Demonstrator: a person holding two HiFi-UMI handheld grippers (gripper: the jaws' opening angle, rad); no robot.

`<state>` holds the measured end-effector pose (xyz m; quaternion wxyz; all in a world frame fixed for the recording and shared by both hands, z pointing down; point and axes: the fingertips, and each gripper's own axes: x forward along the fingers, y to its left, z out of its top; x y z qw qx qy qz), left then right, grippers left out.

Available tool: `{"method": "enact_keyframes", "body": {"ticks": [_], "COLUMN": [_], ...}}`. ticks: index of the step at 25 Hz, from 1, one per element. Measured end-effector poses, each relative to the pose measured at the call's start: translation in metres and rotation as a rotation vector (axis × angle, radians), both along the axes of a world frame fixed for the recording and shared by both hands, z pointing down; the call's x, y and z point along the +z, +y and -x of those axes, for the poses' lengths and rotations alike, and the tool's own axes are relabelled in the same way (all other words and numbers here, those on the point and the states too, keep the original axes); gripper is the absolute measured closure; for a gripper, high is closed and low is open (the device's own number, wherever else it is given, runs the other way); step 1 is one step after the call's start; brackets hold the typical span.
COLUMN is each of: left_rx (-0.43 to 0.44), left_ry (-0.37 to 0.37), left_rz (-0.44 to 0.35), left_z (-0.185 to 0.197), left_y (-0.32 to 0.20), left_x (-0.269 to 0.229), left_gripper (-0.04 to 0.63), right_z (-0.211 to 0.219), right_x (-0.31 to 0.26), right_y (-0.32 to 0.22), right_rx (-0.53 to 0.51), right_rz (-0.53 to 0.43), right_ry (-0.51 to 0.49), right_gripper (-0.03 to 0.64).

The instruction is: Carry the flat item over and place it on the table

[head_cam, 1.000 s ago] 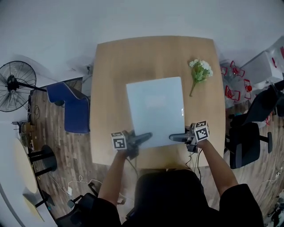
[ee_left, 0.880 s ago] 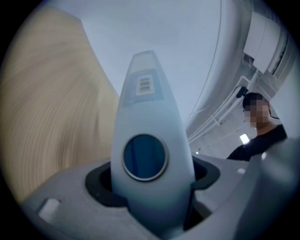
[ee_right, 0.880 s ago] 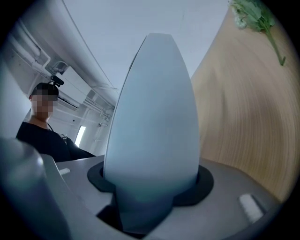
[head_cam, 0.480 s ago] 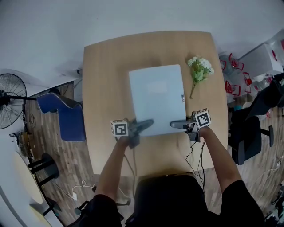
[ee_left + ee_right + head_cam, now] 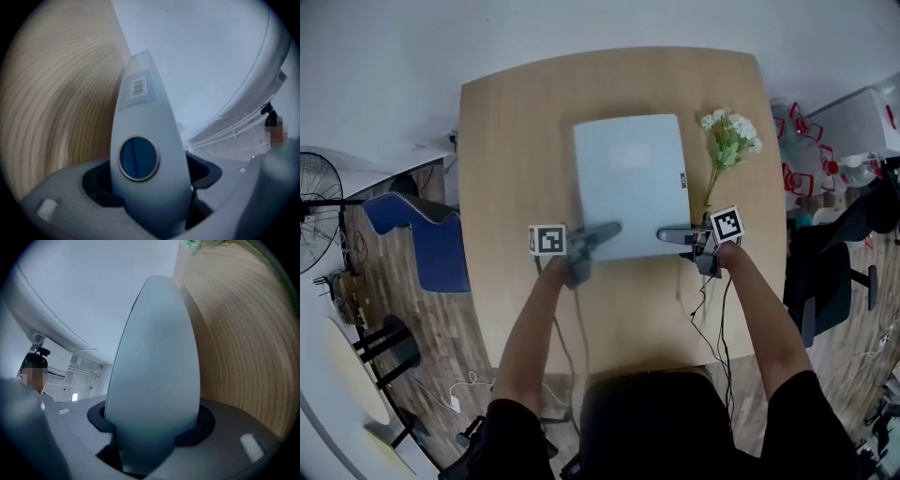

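The flat item (image 5: 630, 178) is a pale blue-white rectangular panel lying over the middle of the wooden table (image 5: 516, 141). My left gripper (image 5: 609, 230) reaches over its near left corner. Its jaws are opening, with the panel's edge still between them. My right gripper (image 5: 667, 234) is shut on the near right corner. In the left gripper view the upper jaw (image 5: 140, 79) lies over the glossy panel (image 5: 206, 56), with wood (image 5: 56, 93) to its left. In the right gripper view the upper jaw (image 5: 159, 315) lies over the panel (image 5: 93, 291), with wood (image 5: 234, 343) to its right.
A small bunch of white flowers (image 5: 727, 141) lies on the table just right of the panel. A blue chair (image 5: 412, 230) and a fan (image 5: 314, 197) stand at the left. A black office chair (image 5: 839, 281) stands at the right. Cables (image 5: 708, 309) hang from the grippers.
Both grippers and the panel have moved farther in over the table, away from its front edge. The panel has come closer to the flowers.
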<state>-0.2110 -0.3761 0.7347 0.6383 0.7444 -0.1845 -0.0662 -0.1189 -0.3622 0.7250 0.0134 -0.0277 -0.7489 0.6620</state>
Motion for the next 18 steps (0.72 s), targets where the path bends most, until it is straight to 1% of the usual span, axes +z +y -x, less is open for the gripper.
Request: {"method": "enact_keyframes", "body": {"ticks": [6, 8, 10, 11, 14, 15, 16, 18], "left_rx": [-0.023, -0.023, -0.02, -0.029, -0.102, -0.119, -0.127, -0.131], "left_ry": [-0.056, -0.058, -0.067, -0.073, -0.079, -0.087, -0.099, -0.124], "left_rz": [0.088, 0.101, 0.105, 0.112, 0.164, 0.17, 0.168, 0.154], "left_z": [0.01, 0.009, 0.008, 0.008, 0.014, 0.015, 0.016, 0.018], "left_y": [-0.017, -0.018, -0.018, -0.02, -0.026, -0.027, -0.028, -0.031], "left_x": [0.024, 0.026, 0.026, 0.026, 0.03, 0.031, 0.031, 0.032], "left_gripper": [0.19, 0.19, 0.19, 0.19, 0.193, 0.193, 0.193, 0.195], "right_z": [0.008, 0.006, 0.004, 0.003, 0.002, 0.001, -0.001, -0.006], "right_x": [0.017, 0.018, 0.021, 0.024, 0.027, 0.026, 0.028, 0.035], "right_y": [-0.023, -0.023, -0.023, -0.024, -0.025, -0.025, -0.026, -0.029], "right_rx": [0.017, 0.028, 0.042, 0.049, 0.081, 0.092, 0.102, 0.12], "right_rz": [0.043, 0.063, 0.061, 0.053, 0.041, 0.037, 0.029, 0.015], "right_ry": [0.035, 0.035, 0.041, 0.049, 0.063, 0.069, 0.09, 0.171], "right_gripper": [0.318, 0.315, 0.31, 0.304, 0.284, 0.285, 0.279, 0.259]}}
